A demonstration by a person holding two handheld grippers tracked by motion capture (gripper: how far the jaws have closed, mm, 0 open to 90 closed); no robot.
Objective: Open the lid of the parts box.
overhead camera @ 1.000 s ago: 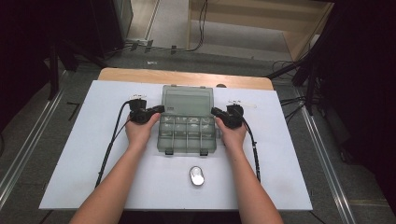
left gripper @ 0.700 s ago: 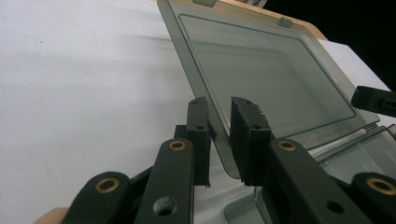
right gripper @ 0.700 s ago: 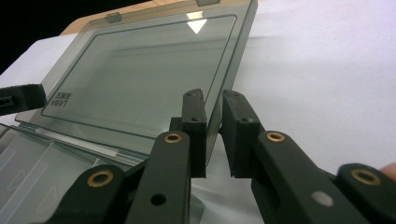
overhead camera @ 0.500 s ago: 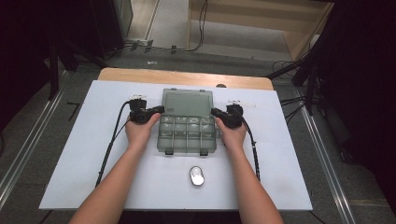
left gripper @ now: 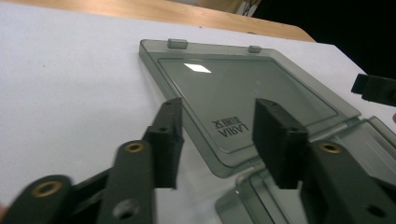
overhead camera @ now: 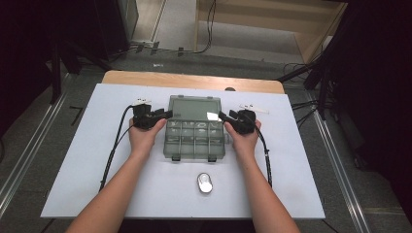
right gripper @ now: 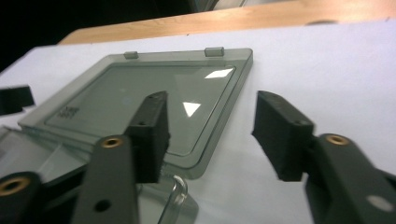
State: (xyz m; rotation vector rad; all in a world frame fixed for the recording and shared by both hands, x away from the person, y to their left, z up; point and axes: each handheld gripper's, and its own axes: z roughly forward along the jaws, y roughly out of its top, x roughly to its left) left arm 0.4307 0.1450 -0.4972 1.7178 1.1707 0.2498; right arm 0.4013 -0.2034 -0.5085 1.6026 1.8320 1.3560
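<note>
A smoky clear compartment box (overhead camera: 195, 141) lies open on the white mat, its lid (overhead camera: 194, 108) flat behind the tray. My left gripper (overhead camera: 167, 114) sits at the lid's left near corner and my right gripper (overhead camera: 221, 115) at its right near corner. In the left gripper view the lid (left gripper: 224, 93) lies between and beyond the parted jaws of the left gripper (left gripper: 217, 135), with no pad pressing on it. The right gripper (right gripper: 210, 130) likewise straddles the corner of the lid (right gripper: 140, 102). Both pairs of jaws have just been opening.
A small silver oval object (overhead camera: 205, 183) lies on the white mat (overhead camera: 92, 155) in front of the box. A wooden table edge (overhead camera: 194, 80) runs behind the mat. Cables trail from both grippers along the forearms.
Both grippers' jaws stand wider apart than before. The hands, the box and its lid keep their places.
</note>
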